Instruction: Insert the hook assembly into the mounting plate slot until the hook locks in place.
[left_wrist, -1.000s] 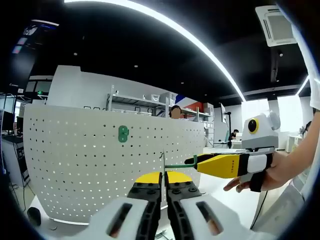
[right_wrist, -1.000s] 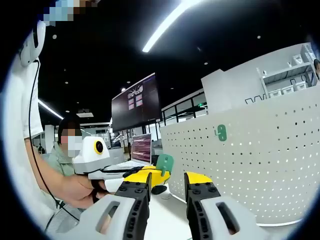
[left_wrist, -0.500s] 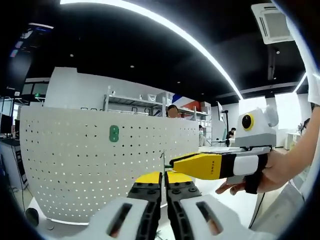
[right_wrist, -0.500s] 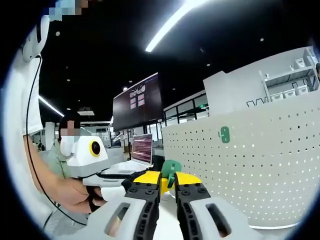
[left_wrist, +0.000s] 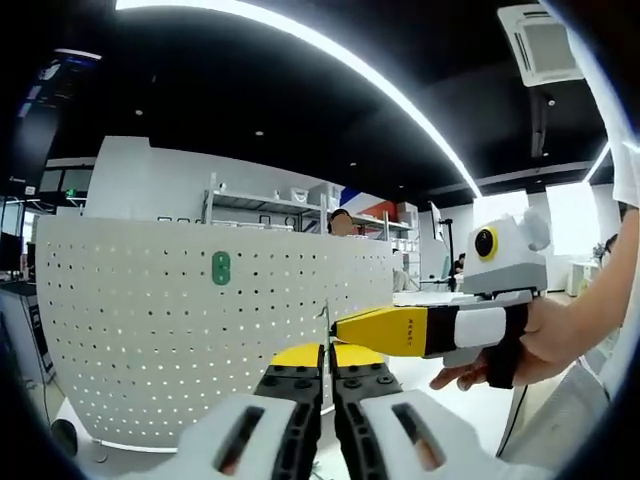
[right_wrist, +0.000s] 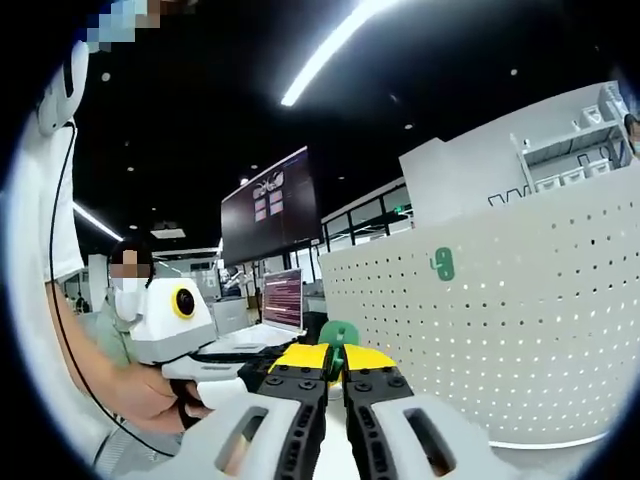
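Left gripper view looks along the left gripper (left_wrist: 326, 380), whose two yellow-tipped jaws stand pressed together on the thin edge of one green hook piece (left_wrist: 326, 330) that rises as a narrow sliver between them, so this gripper is clamped on the part; from the right, the right gripper (left_wrist: 345, 328) reaches in with its yellow jaws drawn to a point that meets the same sliver, held by one hand (left_wrist: 520, 345) gripping its white handle; behind both stands one white perforated mounting plate (left_wrist: 150, 330), upright and curved by the lens, and one second green hook (left_wrist: 221, 267) already hangs on its upper left area, well apart from the held piece; far beyond the plate one metal shelf rack (left_wrist: 280, 205) is in sight, and one long ceiling light strip (left_wrist: 330, 55) arcs overhead; right gripper view shows the right gripper (right_wrist: 335, 362) with its two jaws nearly touching, nipped on the rounded green hook piece (right_wrist: 339, 333) that sticks up just above the tips, while the left gripper (right_wrist: 250, 368) comes in from the left, touching the same piece; the plate (right_wrist: 520, 330) fills the right side with its one mounted hook (right_wrist: 442, 264) high on it; one dark wall screen (right_wrist: 265, 205) and one laptop (right_wrist: 283, 298) sit far left
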